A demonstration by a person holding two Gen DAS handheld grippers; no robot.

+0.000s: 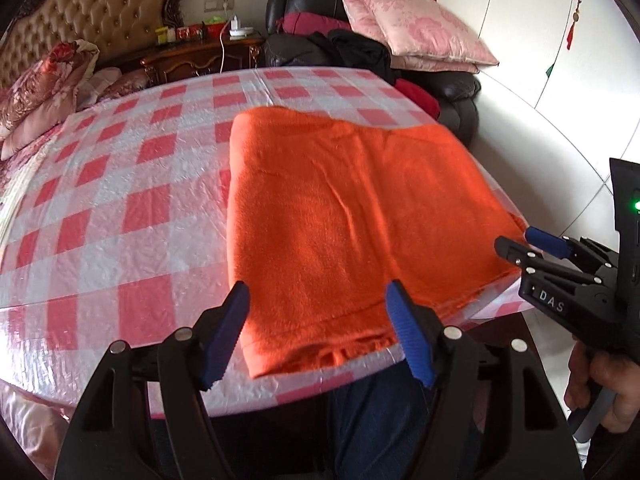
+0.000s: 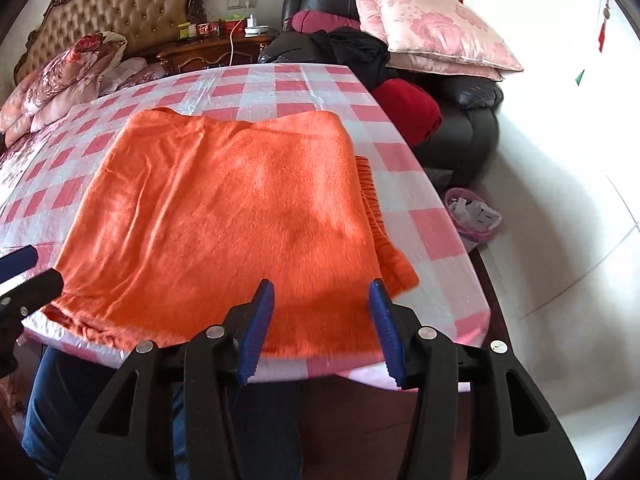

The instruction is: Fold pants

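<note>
I see the orange pants (image 1: pixel 340 216) lying folded on the checked table (image 1: pixel 120 200), reaching its near edge. My left gripper (image 1: pixel 318 336) and right gripper (image 2: pixel 320 330) hang empty above that edge, jaws apart. The fabric looks soft, fuzzy and light; I would pinch the near edge through all layers.

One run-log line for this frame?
pants: folded, on table | left gripper: open, empty | right gripper: open, empty

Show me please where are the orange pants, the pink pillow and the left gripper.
orange pants (image 2: pixel 224 208): right wrist view, middle of the folded fabric.
pink pillow (image 1: pixel 420 24): left wrist view, middle of the top pillow's face.
left gripper (image 1: pixel 320 332): left wrist view, midway between its blue fingertips.
</note>
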